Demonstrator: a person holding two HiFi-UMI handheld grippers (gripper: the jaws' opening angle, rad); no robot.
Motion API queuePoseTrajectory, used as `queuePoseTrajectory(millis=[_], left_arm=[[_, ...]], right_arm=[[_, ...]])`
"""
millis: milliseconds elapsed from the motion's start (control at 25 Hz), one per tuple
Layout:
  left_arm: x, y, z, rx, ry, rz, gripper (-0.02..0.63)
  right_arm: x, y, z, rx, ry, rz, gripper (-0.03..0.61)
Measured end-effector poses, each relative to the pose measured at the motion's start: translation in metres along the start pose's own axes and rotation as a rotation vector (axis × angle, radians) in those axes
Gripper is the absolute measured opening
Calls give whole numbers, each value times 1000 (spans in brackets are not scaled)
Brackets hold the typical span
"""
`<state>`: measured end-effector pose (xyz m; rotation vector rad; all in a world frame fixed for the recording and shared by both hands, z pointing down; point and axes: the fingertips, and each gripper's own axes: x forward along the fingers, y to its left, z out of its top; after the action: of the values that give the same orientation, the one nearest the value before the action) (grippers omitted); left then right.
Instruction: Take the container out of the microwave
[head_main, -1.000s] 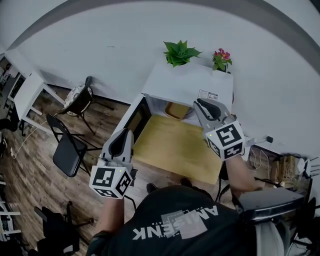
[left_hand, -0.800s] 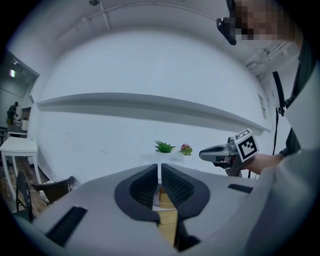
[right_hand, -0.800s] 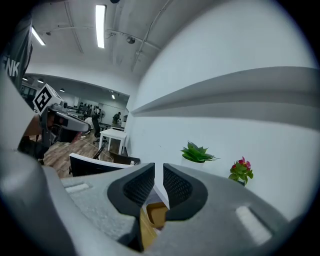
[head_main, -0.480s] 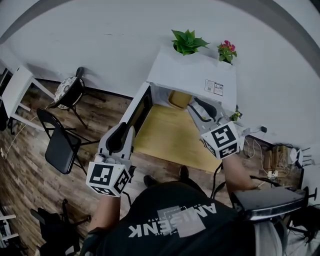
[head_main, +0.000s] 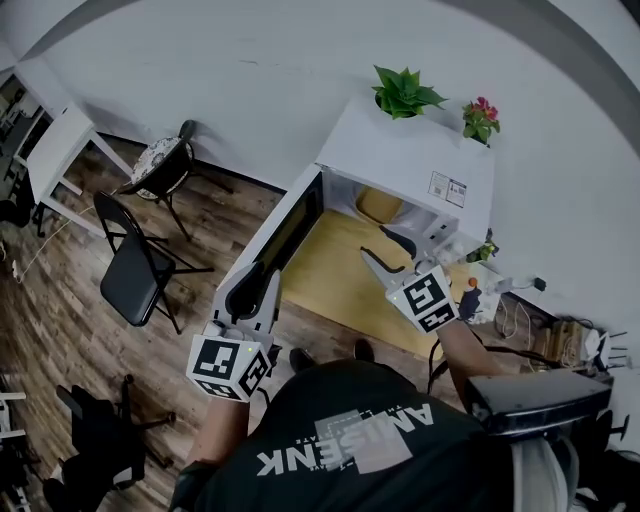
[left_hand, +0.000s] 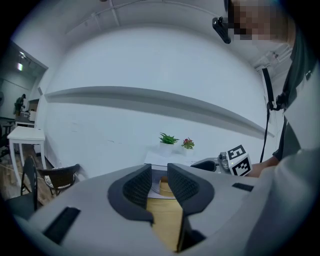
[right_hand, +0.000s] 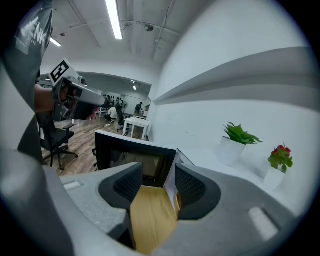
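A white microwave (head_main: 400, 150) stands at the back of a wooden table (head_main: 335, 275), its dark door (head_main: 290, 225) swung open to the left. A yellowish container (head_main: 378, 205) sits inside the cavity; in the left gripper view the container (left_hand: 164, 186) shows in the gap beyond the jaws. My left gripper (head_main: 256, 283) hovers near the door's outer edge, jaws a little apart and empty. My right gripper (head_main: 383, 250) hangs over the table in front of the cavity. Its jaws (right_hand: 157, 182) are opening, with nothing between them.
Two potted plants (head_main: 405, 92) (head_main: 480, 115) stand on the microwave. A folding chair (head_main: 135, 270), a cushioned chair (head_main: 160, 170) and a white side table (head_main: 60, 150) are on the wood floor at left. Cables and a small orange object (head_main: 470, 295) lie at the table's right end.
My right gripper has dropped from the microwave's right front down over the table, and its jaws have spread. The left gripper shifted slightly nearer the open door.
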<state>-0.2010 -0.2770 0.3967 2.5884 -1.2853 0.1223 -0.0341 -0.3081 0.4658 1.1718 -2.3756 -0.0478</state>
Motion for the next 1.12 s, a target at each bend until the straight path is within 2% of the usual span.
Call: queuePoseTrajectory(millis=[200,400,720,920,1120], left_arm=[[-5,0,-10,9,17,75,81],[-21,3,-10,-16,5,154,81],[-55,10,-22,-32,30,315,81],[-74,8,-28,-40,37,386,81],[-91,7,-28,-41,28,458,81]], right_arm=[[20,-2,-33,-46,54,48,194],[43,-18,-52,-107,68,0,194],[92,-38,-120,-170,234,5,194],[119,-54,-145,-216,302,-21,193],[140,-64,-167,-220,358,-16,193]])
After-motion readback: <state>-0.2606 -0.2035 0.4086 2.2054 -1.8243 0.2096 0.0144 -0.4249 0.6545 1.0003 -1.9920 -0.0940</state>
